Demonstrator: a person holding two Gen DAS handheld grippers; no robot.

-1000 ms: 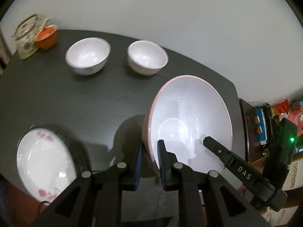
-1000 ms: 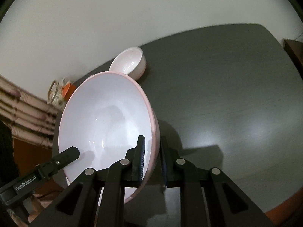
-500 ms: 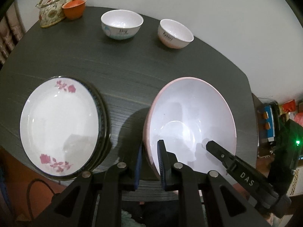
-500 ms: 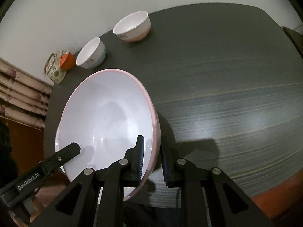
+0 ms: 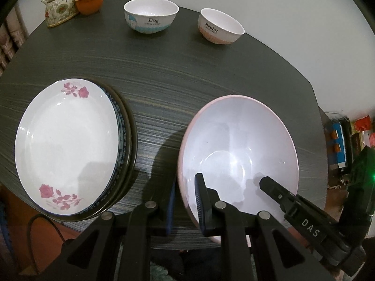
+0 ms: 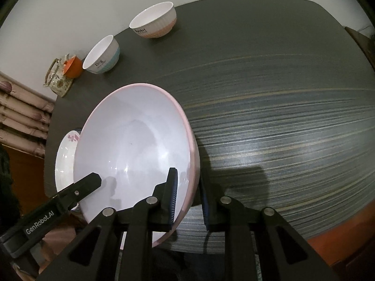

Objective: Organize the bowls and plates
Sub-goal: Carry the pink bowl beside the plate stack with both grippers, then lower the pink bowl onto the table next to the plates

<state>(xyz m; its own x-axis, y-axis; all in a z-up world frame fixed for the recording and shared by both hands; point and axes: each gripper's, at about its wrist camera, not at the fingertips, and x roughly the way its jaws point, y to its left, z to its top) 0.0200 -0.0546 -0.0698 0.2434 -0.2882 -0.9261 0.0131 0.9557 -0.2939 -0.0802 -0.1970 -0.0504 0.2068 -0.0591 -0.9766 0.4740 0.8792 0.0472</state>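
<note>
1. My left tool was clamped on the near-left rim of the big bowl: one finger inside, one outside.
2. My right tool was clamped on the same bowl's opposite rim, also one finger in, one out. In the left view it showed as the "DAS" finger at lower right; in the right view my left tool showed as the "GenRobot.AI" finger at lower left.
3. Big bowl: pink outside, white inside, empty, tilted between the two tools over the near part of the dark counter. Could not tell if its base touched the counter.
4. Plate stack sat on the counter just left of the bowl, apart from it. Top plate white with pink roses; dark, blue-patterned rims under it.
5. Two small bowls stood upright at the far edge near the wall: "Dog" bowl, blue base, and "Rabbit" bowl, pink base. Near each other, not touching, both empty.
6. Teapot at the far-left corner, with an orange cup against it.
</note>
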